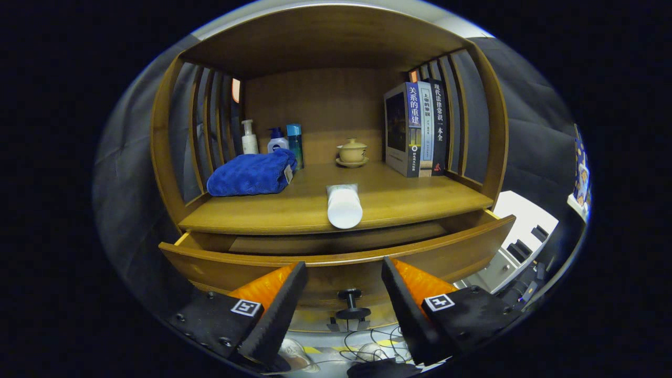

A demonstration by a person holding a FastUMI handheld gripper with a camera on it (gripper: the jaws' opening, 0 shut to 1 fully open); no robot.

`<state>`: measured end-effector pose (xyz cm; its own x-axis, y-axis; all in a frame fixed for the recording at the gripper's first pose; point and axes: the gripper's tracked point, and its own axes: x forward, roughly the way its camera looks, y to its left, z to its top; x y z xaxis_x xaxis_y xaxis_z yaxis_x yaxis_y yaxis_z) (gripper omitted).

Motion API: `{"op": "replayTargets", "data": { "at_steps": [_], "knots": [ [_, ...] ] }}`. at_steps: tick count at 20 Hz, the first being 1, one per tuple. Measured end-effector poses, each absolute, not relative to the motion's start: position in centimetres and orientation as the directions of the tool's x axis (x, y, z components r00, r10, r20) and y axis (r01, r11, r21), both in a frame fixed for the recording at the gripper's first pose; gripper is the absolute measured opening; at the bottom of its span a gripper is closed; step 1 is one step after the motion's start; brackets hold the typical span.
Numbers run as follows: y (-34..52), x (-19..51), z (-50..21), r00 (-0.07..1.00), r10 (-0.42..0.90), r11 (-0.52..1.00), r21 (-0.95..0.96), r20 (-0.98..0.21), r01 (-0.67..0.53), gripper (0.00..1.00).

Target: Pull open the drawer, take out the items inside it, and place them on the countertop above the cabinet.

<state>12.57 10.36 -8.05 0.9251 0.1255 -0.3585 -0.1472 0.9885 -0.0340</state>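
The drawer (336,257) stands pulled open under the tabletop (420,202); a white tube (344,205) already lies on the tabletop at its front edge, so I judge one item is out; what remains inside the drawer I cannot see; the tool (344,286) is wide and holds nothing; the drawer knob (350,302) sits between its fingers, the tube beyond and above them.

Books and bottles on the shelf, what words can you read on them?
"关系的重建": spine of the blue book.
"现代法律常识一本全": spine of the black book.
Middle book, bottles, towel tag: too small or blurred to read.
The gripper has its fingers open, with the drawer knob between them.
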Motion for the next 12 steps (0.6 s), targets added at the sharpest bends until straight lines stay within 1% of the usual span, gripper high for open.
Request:
{"op": "replayTargets", "data": {
  "at_steps": [11,12],
  "knots": [
    [11.5,17.6,-8.3,0.929,0.107,0.993,-0.001,-0.354,-0.115,0.97],
    [11.5,17.2,-8.2,0.928,0.105,0.993,-0.006,-0.357,-0.115,0.96]
  ]
}}
